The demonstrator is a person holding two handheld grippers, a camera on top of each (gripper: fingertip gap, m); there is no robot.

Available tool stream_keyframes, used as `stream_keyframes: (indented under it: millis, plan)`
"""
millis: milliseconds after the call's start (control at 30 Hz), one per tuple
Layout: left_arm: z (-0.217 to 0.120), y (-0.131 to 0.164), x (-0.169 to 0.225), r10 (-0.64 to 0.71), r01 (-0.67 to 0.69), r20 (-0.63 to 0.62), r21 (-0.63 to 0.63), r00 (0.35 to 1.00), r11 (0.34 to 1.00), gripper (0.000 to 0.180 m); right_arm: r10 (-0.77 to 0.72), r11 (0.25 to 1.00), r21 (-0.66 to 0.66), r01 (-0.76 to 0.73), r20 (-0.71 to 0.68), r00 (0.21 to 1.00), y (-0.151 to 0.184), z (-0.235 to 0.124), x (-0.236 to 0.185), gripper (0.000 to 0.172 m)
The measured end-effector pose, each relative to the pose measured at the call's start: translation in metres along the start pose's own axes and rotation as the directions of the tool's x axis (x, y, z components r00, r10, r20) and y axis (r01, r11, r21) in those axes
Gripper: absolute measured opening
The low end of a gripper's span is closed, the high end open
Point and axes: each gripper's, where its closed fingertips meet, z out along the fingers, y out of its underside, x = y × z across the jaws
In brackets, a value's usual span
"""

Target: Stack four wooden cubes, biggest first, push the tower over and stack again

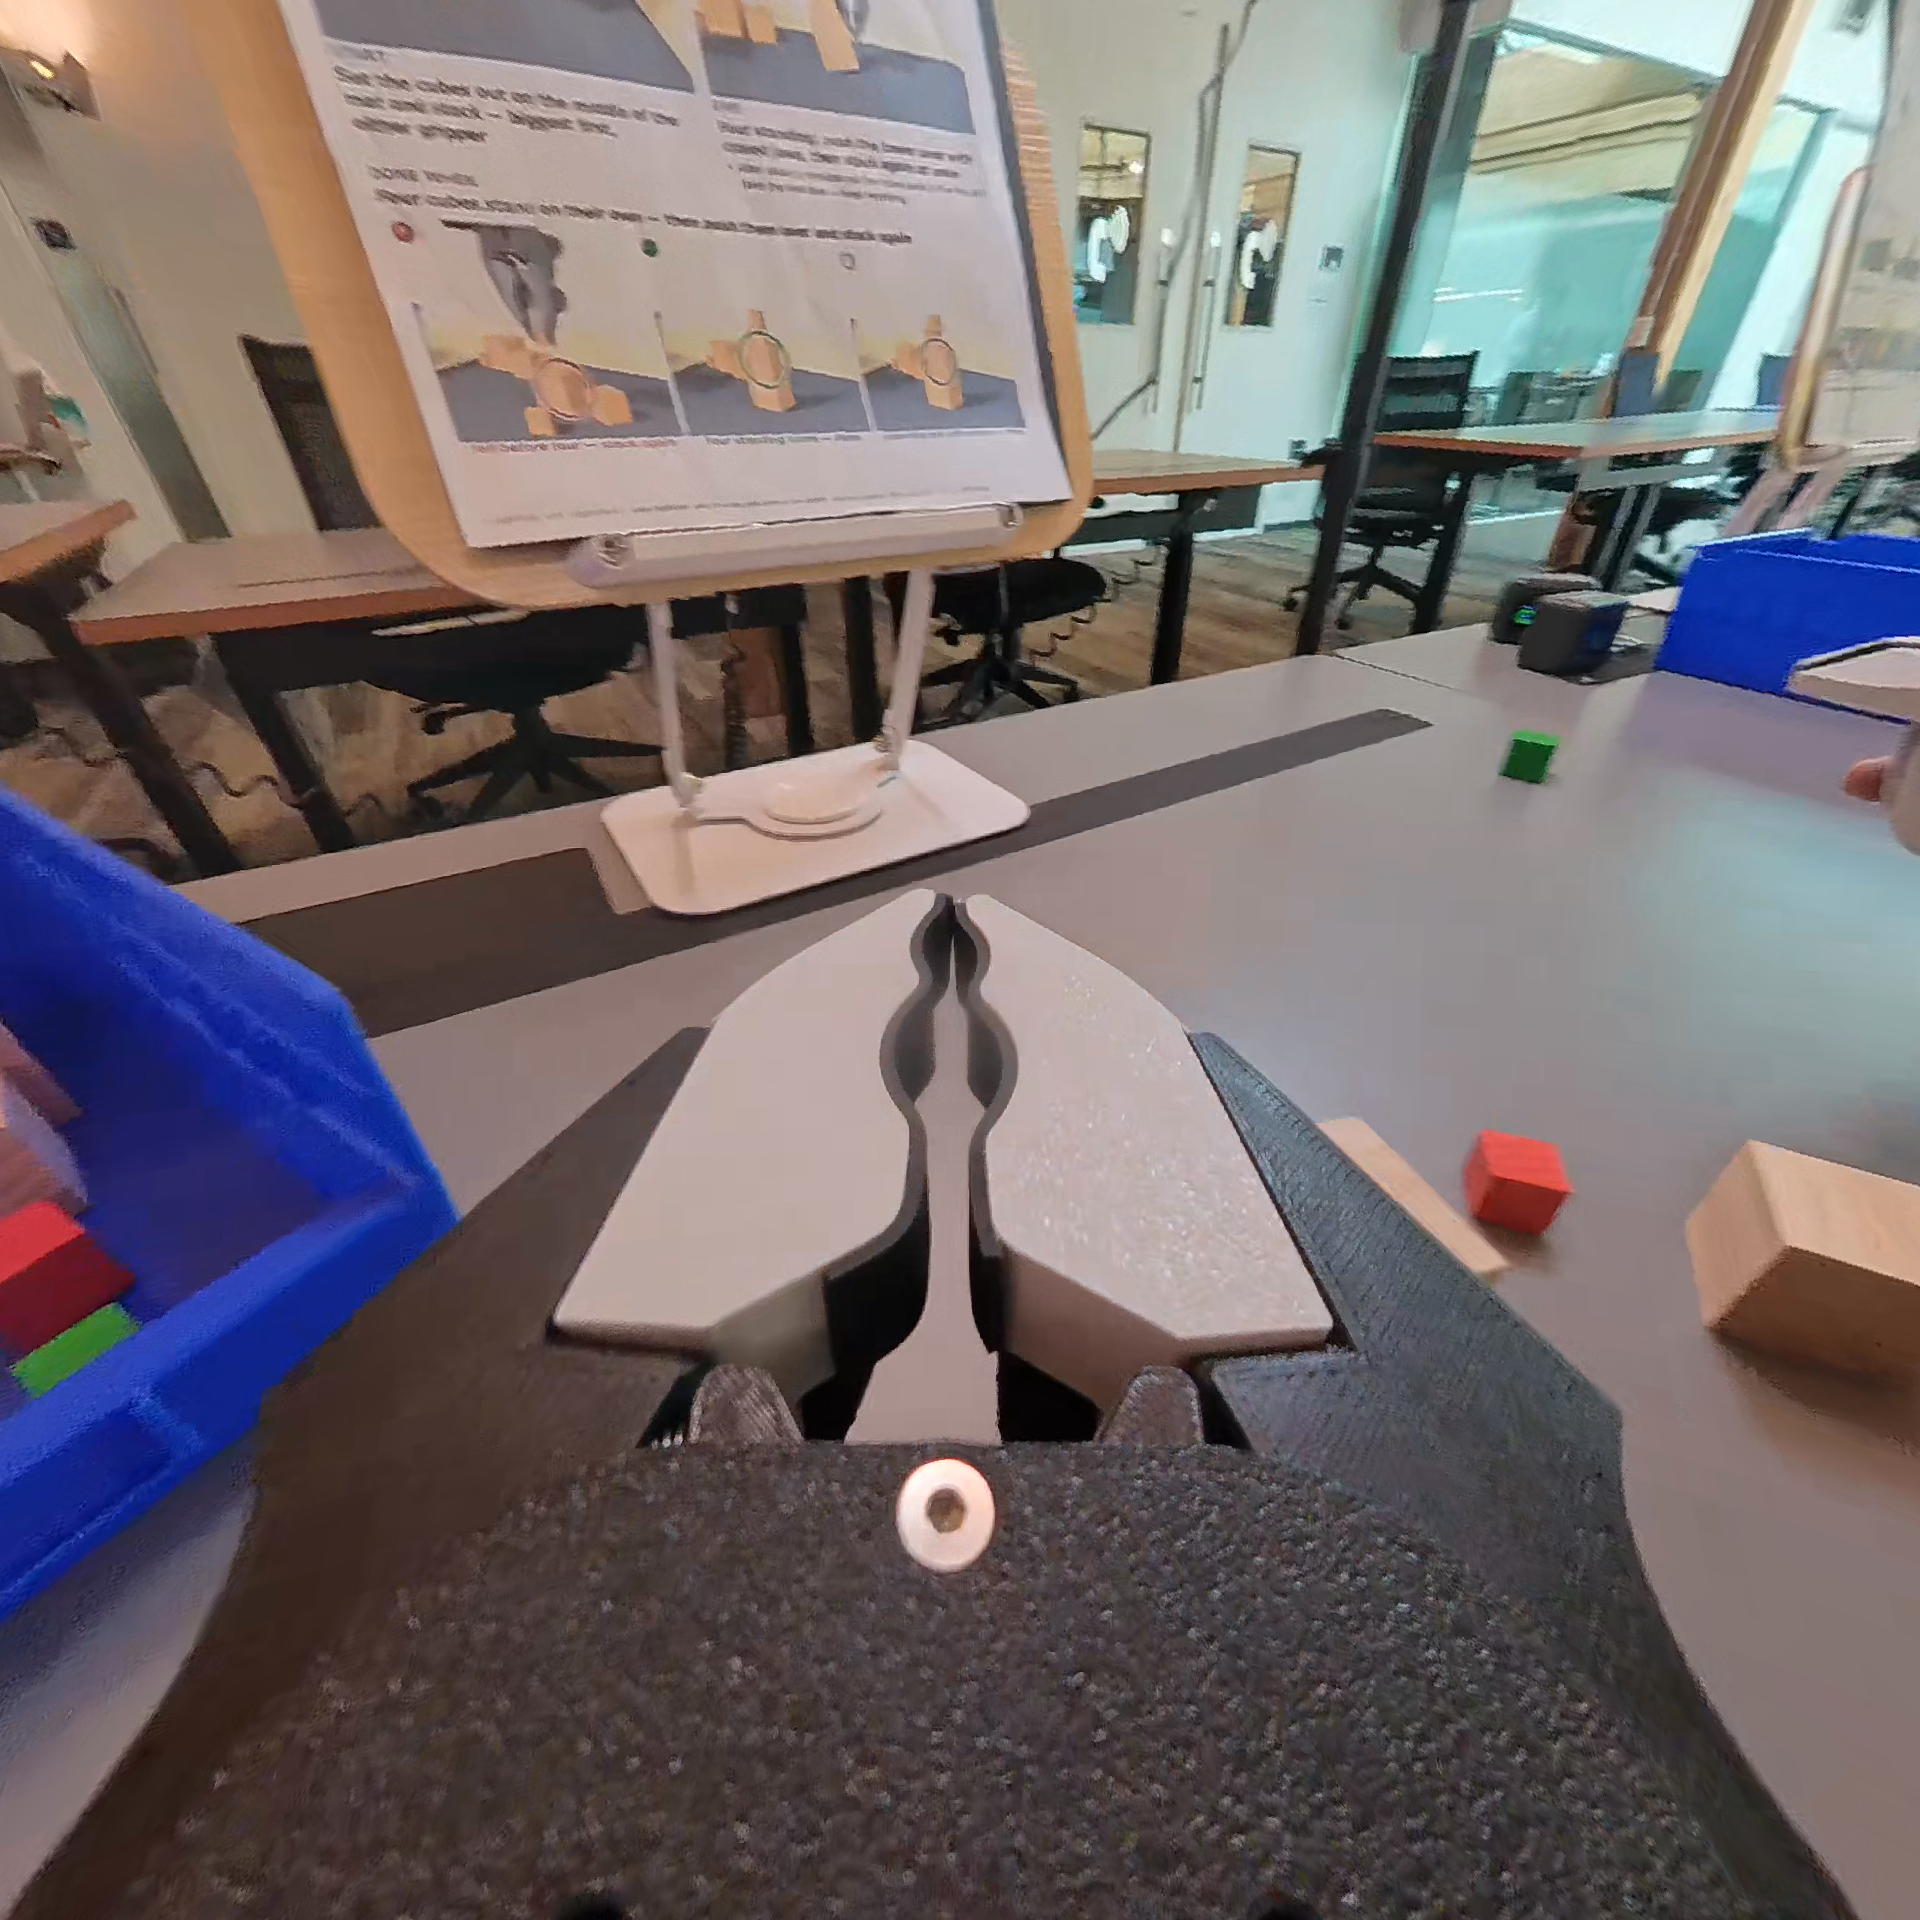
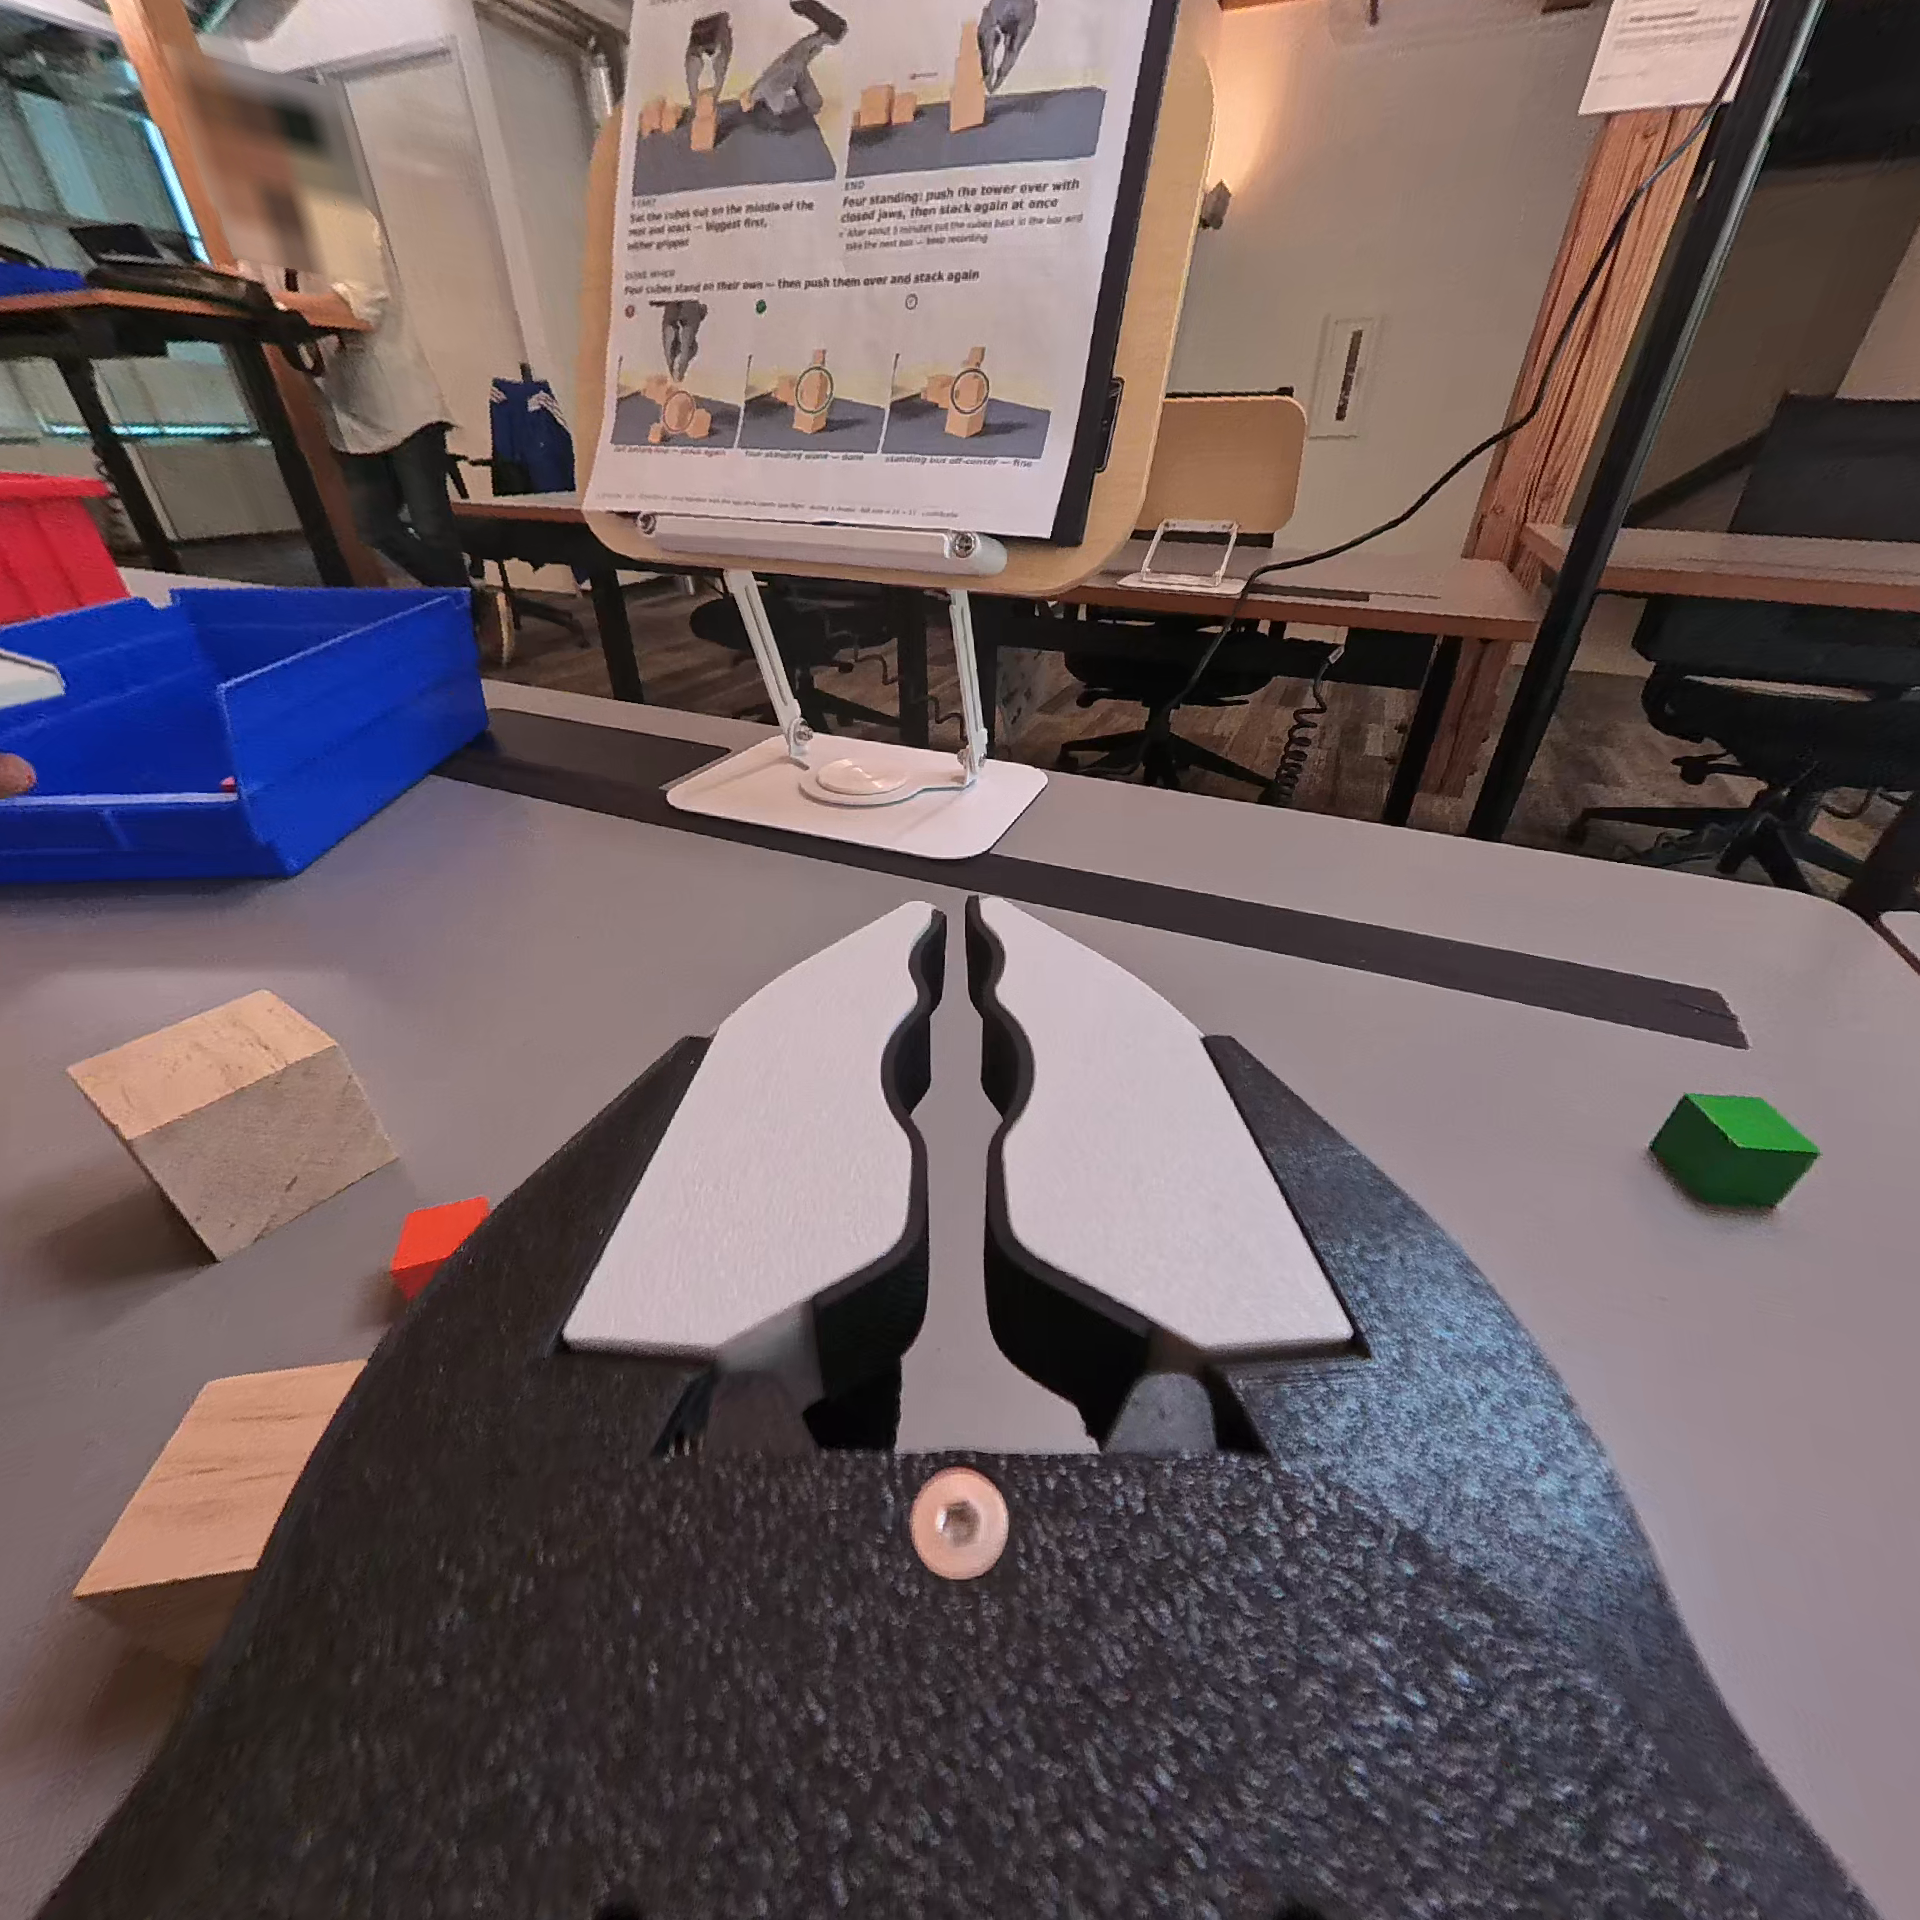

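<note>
Left gripper [image 1: 951, 914] tips pressed together on nothing; right gripper [image 2: 956, 920] a narrow slit apart, nothing between, both over bare bench [image 2: 1455, 1299]. Risk, as a judgement: the bodies hide much of the near bench, so a low sweep could knock blocks lying beside them. Red cube [image 2: 436, 1242] sits just left of the right gripper's body, two wood blocks [image 2: 234, 1117] [image 2: 213, 1481] further left; green cube [image 2: 1733, 1148] well apart to its right. Blue bin [image 1: 197, 1174] close by the left gripper at the bench's left edge; stand [image 1: 810, 821] at the far edge
</note>
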Motion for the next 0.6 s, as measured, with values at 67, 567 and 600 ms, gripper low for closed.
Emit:
stream_keyframes:
  millis: [67, 567, 600]
  plan:
    - [-0.003, -0.004, -0.015, 0.029, -0.032, 0.065, 0.050, 0.997, 0.998, 0.000, -0.003, 1.000, -0.001, 0.003, 0.001, 1.000, 0.001, 0.000, -0.001, 0.004]
    - [-0.007, -0.003, -0.042, 0.030, -0.041, 0.193, 0.056, 0.981, 0.998, 0.000, -0.050, 0.997, -0.061, 0.054, 0.067, 0.997, 0.016, 0.007, -0.021, 0.000]
    - [-0.006, -0.002, -0.044, 0.045, -0.056, 0.208, 0.049, 0.977, 0.997, 0.000, -0.052, 0.996, -0.071, 0.059, 0.088, 0.995, 0.018, 0.009, -0.026, 0.000]
